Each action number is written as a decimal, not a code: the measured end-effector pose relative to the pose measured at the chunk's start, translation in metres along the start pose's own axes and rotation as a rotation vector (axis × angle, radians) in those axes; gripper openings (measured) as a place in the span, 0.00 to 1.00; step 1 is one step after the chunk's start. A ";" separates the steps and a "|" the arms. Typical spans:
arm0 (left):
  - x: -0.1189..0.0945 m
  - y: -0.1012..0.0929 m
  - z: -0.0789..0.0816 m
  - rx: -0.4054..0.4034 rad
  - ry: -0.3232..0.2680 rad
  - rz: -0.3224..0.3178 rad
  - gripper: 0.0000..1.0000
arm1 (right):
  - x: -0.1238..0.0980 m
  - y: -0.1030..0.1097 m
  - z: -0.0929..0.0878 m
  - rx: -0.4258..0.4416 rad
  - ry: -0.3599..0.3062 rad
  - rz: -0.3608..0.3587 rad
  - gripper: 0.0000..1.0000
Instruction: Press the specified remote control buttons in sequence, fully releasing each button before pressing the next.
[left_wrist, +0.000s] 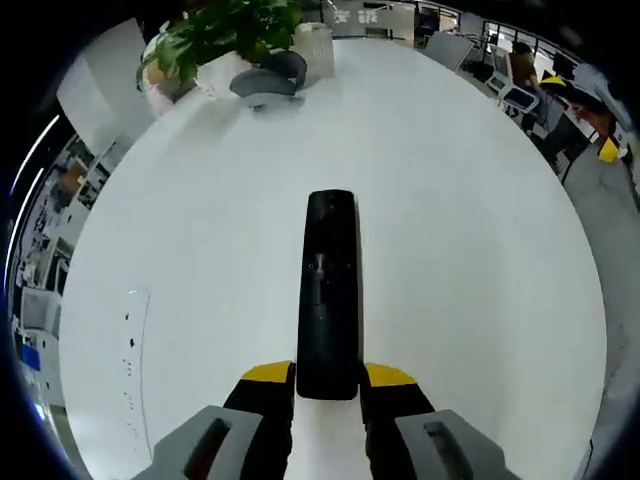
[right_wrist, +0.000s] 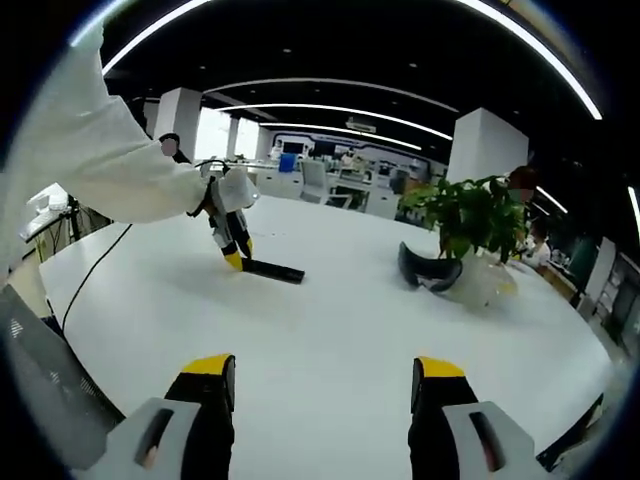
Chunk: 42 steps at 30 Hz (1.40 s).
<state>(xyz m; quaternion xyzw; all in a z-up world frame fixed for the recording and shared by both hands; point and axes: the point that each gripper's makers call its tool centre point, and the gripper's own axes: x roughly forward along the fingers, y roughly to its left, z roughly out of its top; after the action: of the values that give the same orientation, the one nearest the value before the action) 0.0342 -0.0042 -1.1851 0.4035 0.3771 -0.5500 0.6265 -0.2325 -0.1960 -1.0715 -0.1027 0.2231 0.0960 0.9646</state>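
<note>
A long black remote control (left_wrist: 330, 295) lies flat on the white table (left_wrist: 200, 230). Its near end sits between the yellow-tipped fingers (left_wrist: 268, 374) of my left gripper (left_wrist: 329, 376), which is shut on it. In the right gripper view the same remote (right_wrist: 274, 269) shows small and far off, with the left gripper (right_wrist: 236, 258) tilted down onto its end under a white sleeve (right_wrist: 110, 170). My right gripper (right_wrist: 326, 372) stands open above bare table, well away from the remote, with nothing between its fingers.
A potted green plant (right_wrist: 470, 215) and a dark curved object (right_wrist: 428, 270) sit at the table's far side, seen also as the plant (left_wrist: 225, 30) and dark object (left_wrist: 268, 78). A black cable (right_wrist: 90, 270) runs over the table edge. Office desks and chairs lie beyond.
</note>
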 end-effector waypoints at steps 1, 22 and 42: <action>-0.001 0.005 0.000 0.000 0.003 0.031 0.32 | 0.000 0.000 0.000 -0.002 0.000 0.000 0.71; -0.072 0.015 0.006 -0.627 -0.461 0.425 1.00 | -0.004 0.004 0.014 0.018 -0.084 0.028 0.81; -0.208 -0.113 -0.047 -0.803 -0.704 0.710 1.00 | -0.005 0.012 0.021 0.083 -0.155 0.084 0.99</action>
<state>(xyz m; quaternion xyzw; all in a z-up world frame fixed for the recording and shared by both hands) -0.1028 0.1115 -1.0230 0.0328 0.1691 -0.2246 0.9591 -0.2311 -0.1802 -1.0521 -0.0457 0.1556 0.1345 0.9776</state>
